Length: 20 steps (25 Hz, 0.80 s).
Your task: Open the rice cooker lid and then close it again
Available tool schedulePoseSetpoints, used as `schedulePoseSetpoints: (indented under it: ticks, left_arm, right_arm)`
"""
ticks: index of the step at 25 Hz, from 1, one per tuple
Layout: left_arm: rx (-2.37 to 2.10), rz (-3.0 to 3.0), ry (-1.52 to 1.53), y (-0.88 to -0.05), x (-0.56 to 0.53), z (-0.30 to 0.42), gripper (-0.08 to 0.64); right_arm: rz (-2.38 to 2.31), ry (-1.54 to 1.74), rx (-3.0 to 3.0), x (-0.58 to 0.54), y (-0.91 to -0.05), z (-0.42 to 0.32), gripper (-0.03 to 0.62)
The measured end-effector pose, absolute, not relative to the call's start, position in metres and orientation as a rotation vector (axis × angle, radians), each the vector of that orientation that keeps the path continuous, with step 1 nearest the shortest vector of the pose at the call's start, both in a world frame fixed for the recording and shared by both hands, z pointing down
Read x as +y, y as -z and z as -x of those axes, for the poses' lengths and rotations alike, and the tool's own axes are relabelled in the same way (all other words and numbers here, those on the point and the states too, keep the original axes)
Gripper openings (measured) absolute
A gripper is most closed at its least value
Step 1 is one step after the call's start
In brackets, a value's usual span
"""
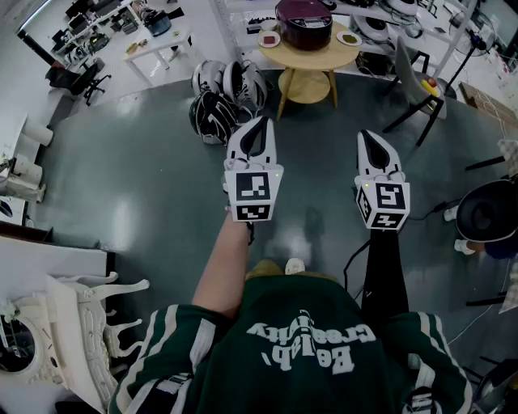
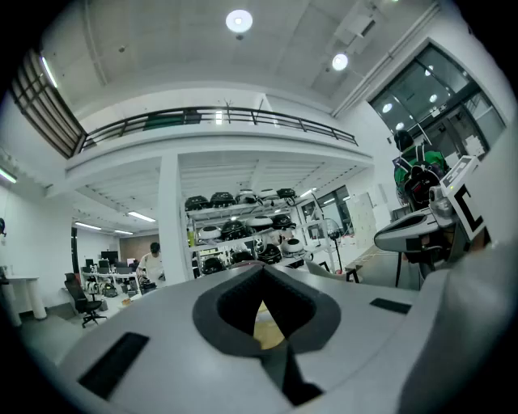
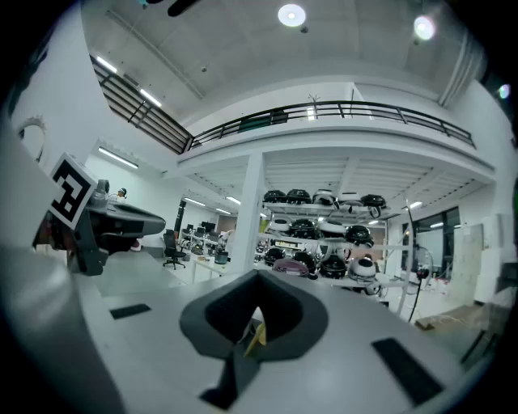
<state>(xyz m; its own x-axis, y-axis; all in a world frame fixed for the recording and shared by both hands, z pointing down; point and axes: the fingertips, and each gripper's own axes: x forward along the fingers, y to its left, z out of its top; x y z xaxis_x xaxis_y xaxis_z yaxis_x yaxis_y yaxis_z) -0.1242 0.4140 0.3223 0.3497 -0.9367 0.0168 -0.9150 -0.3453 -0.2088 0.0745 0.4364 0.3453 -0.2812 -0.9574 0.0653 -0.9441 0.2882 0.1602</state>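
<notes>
The dark maroon rice cooker (image 1: 305,20) stands with its lid down on a round wooden table (image 1: 312,55) at the top of the head view. Both grippers are held level over the floor, well short of the table. My left gripper (image 1: 261,121) is shut with nothing in it, and so is my right gripper (image 1: 366,135) beside it. In the left gripper view the closed jaws (image 2: 263,271) fill the lower half. In the right gripper view the shut jaws (image 3: 257,279) point toward the table, and a maroon lid (image 3: 285,265) shows just above them.
Two small plates (image 1: 269,38) (image 1: 349,37) flank the cooker on the table. Several black and white round appliances (image 1: 225,97) lie on the floor left of it. A chair (image 1: 414,85) stands to the right, a white ornate chair (image 1: 81,323) at lower left. Shelves of cookers (image 2: 239,230) stand behind.
</notes>
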Motion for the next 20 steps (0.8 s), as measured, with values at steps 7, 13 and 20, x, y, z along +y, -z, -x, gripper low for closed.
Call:
schedulePoseSetpoints:
  ticks: [7,13,20]
  left_arm:
    - [1.692,2.451,0.187,-0.321,0.413,0.119,0.002]
    - [1.683,2.488,0.161,-0.321,0.412,0.112,0.002]
    - [1.659,2.513,0.175,-0.326,0.407,0.111,0.052]
  right_arm:
    - [-1.789,0.130,-2.398,0.437,-0.347,-0.080,0.003]
    - [-1.808,0.142,-2.361,0.433,-0.348,-0.088,0.018]
    - [-1.777,0.076,-2.408,0.428,-0.355,-0.086,0.081]
